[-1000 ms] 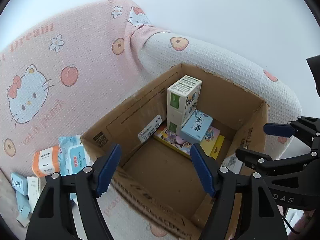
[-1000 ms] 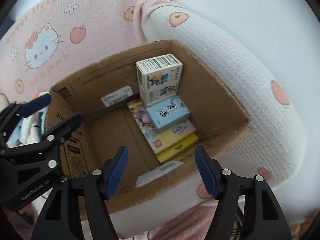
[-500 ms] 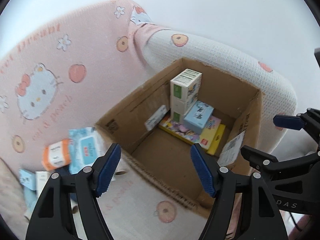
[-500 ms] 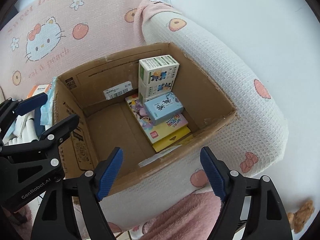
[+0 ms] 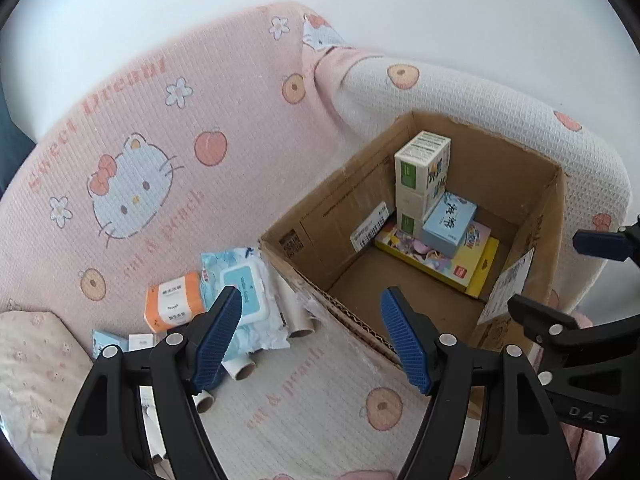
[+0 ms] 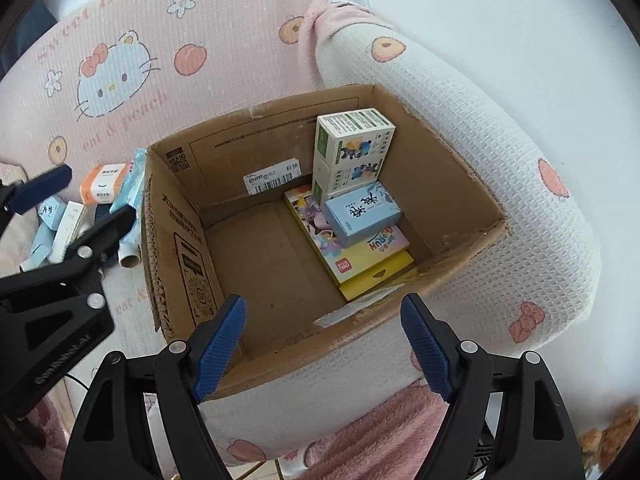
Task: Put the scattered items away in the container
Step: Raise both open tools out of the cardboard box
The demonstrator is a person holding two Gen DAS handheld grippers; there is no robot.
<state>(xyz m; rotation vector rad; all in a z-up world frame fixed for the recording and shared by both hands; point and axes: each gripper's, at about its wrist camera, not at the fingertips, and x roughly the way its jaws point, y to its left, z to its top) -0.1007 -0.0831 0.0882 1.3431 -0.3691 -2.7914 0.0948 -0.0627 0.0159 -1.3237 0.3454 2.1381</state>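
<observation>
Right wrist view: we have four boxes (image 6: 362, 212) in the cardboard box's (image 6: 168, 236) far right corner. Packs (image 5: 240, 300) and tubes remain on the sofa (image 5: 304, 384); our left tool (image 5: 310, 338) is spread empty, and our right tool (image 6: 322, 350), just widened, is empty too.

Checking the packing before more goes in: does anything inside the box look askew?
Yes. The light blue carton sits tilted, propped against the stacked white-green cartons and resting on the flat colourful pack, not lying flat. The cardboard box rim looks ragged.

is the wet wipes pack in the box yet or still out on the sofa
Still out. The wet wipes pack lies on the sofa cover beside the cardboard box, next to the orange tissue pack. Neither gripper holds it.
</observation>
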